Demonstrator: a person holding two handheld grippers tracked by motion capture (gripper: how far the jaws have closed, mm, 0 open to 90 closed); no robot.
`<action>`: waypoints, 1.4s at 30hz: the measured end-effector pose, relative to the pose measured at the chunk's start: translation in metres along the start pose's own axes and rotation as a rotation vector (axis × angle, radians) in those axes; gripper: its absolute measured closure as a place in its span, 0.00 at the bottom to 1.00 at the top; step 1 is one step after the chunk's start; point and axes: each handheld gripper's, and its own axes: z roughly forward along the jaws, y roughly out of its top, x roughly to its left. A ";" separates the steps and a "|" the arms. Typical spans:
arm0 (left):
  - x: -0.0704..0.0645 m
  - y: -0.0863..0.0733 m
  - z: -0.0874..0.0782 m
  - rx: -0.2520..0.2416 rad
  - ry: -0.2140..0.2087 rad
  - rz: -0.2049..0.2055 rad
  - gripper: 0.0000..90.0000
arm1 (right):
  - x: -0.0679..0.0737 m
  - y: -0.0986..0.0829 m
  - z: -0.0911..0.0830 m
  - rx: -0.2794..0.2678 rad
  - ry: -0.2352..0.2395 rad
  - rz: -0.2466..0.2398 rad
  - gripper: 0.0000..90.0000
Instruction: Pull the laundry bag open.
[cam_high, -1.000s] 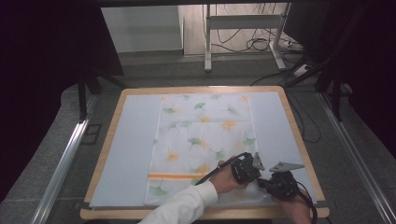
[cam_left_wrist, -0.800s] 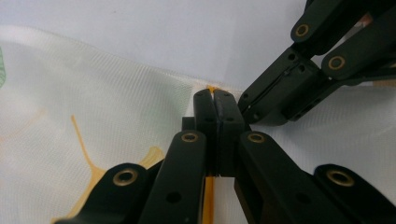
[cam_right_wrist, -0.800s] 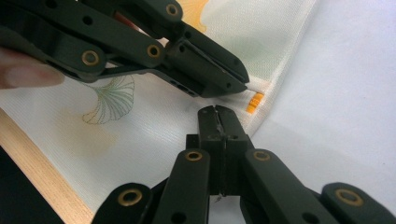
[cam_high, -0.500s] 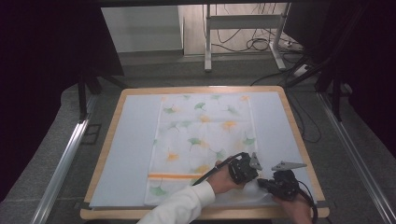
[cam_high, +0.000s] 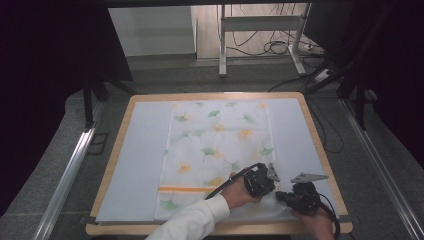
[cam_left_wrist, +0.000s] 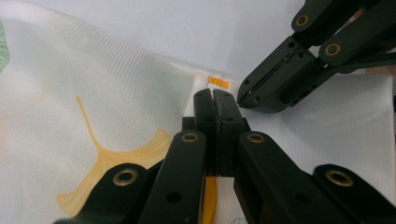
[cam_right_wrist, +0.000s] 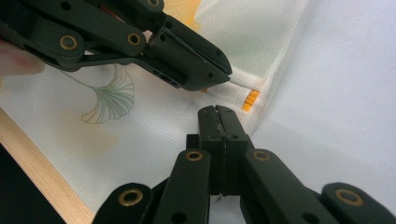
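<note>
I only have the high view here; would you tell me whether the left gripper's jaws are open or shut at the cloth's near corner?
Observer: In the left gripper view, the left gripper has its jaws pressed shut over the cloth. I cannot tell whether fabric is pinched between them.
Operator: Thank you, and how does the right one stand?
Observer: The right gripper is shut too in its own view, with its tip close to the left one's.
Operator: Is there any marker at that corner?
Observer: A small orange tag sits on the cloth's edge, just past both tips.
</note>
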 end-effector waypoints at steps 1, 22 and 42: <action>0.000 0.000 0.000 0.001 0.000 0.000 1.00 | 0.000 0.000 0.000 0.000 0.000 0.000 1.00; 0.004 -0.003 -0.003 -0.007 -0.023 -0.002 1.00 | -0.002 0.002 0.000 -0.014 0.003 0.007 0.99; 0.000 0.003 0.004 0.018 -0.020 0.049 1.00 | -0.011 0.005 0.002 -0.033 -0.019 0.072 0.99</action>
